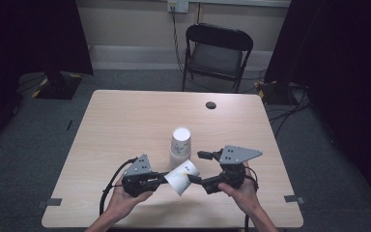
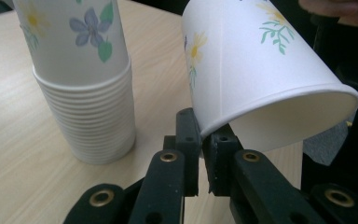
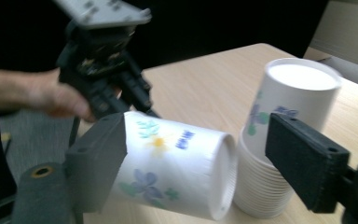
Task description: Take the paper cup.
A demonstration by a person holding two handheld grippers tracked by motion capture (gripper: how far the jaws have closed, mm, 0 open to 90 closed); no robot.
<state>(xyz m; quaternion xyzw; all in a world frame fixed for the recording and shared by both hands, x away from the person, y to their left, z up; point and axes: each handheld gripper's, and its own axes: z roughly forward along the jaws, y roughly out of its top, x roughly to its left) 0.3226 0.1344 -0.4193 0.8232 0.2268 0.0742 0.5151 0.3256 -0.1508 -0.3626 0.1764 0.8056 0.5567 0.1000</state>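
Observation:
A white paper cup with a flower print (image 1: 183,176) hangs on its side just above the table, its mouth towards the left hand. My left gripper (image 1: 164,178) is shut on the cup's rim (image 2: 214,126), one jaw inside the mouth and one outside. My right gripper (image 1: 196,166) stands open around the cup's closed bottom end (image 3: 168,172). Its left pad (image 3: 100,161) is against the cup's side, while the right pad (image 3: 305,158) stands well clear. Just behind, a stack of the same cups (image 1: 180,143) stands upside down.
The wooden table (image 1: 125,121) has a round dark cable hole (image 1: 211,105) near its far edge. A black folding chair (image 1: 217,53) stands behind the table. Cables lie on the floor at the right, and dark curtains hang on both sides.

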